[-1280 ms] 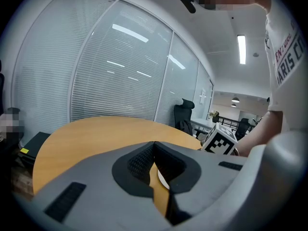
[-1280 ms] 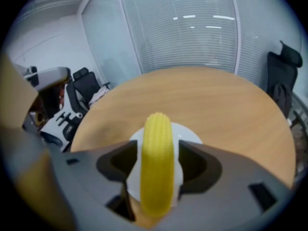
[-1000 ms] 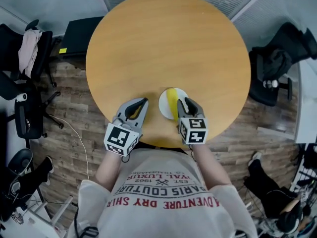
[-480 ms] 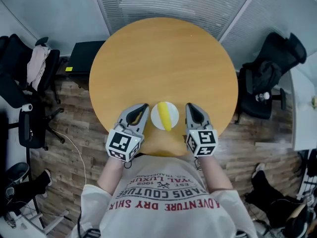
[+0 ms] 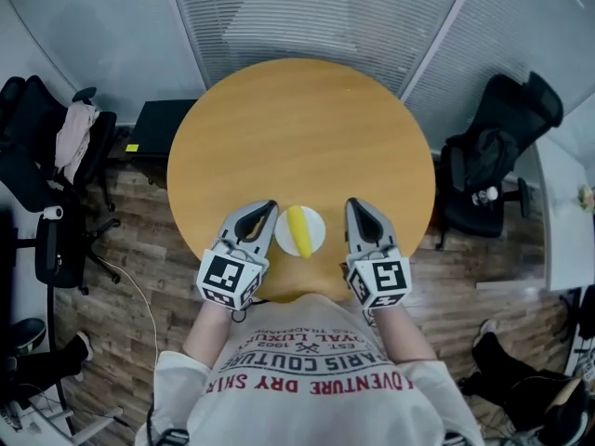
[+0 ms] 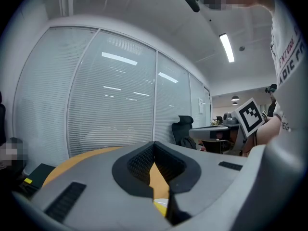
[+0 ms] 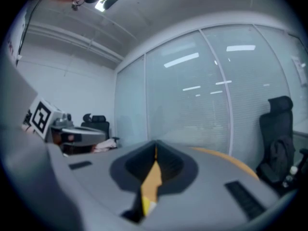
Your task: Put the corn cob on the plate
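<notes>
Right gripper (image 5: 356,205): jaws closed pad to pad with nothing in them, and its own view confirms. Left gripper (image 5: 268,208): same, jaws together, empty.

Corn cob (image 5: 299,229) lies flat on the small white plate (image 5: 319,223), between the two grippers and touching neither. Long axis runs roughly away from the person. The far end tips slightly toward the left gripper, the near end toward the right.

Plate sits near the person's edge of the round wooden table (image 5: 297,119). Black office chair (image 5: 493,147) to the right, more chairs (image 5: 42,156) to the left, glass wall with blinds (image 5: 307,17) beyond.

Head view gives the whole cob-on-plate layout. Gripper views show only a sliver of yellow and white under the closed jaws. Left gripper view adds ceiling lights (image 6: 226,47) and the right gripper's marker cube (image 6: 250,117).
</notes>
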`<state>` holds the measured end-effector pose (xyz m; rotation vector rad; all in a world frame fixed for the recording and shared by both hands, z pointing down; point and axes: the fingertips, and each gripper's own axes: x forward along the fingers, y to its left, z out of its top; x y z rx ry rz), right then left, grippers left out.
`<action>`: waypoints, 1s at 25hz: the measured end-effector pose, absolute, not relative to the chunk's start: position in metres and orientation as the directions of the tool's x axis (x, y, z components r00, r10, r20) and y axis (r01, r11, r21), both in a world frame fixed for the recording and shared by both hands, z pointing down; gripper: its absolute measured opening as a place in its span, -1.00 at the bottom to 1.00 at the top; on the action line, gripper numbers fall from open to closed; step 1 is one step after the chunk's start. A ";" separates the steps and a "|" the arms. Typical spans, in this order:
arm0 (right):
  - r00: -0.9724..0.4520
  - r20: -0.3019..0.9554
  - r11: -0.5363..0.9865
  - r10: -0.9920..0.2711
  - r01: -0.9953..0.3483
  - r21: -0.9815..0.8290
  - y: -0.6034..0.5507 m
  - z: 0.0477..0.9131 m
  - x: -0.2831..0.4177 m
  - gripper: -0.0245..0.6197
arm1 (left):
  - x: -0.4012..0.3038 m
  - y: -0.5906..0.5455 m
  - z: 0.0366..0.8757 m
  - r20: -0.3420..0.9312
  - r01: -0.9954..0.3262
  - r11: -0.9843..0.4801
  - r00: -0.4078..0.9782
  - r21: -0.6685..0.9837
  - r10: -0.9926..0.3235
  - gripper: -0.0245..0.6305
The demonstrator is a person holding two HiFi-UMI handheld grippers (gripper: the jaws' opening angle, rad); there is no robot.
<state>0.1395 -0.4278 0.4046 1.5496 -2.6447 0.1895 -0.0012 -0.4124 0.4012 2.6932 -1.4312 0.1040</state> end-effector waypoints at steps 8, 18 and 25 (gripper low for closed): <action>-0.518 0.120 0.513 -0.847 -0.855 -0.074 -0.428 0.400 0.135 -0.83 | -0.001 -0.413 0.394 0.087 -0.844 -0.535 0.536 0.041 -0.839 -0.82; -0.558 0.120 0.553 -0.821 -0.830 -0.079 -0.426 0.400 0.120 -0.83 | -0.004 -0.410 0.390 0.083 -0.852 -0.523 0.523 0.024 -0.848 -0.82; -0.564 0.124 0.558 -0.816 -0.826 -0.084 -0.424 0.402 0.111 -0.83 | -0.011 -0.409 0.388 0.077 -0.858 -0.513 0.514 0.032 -0.854 -0.82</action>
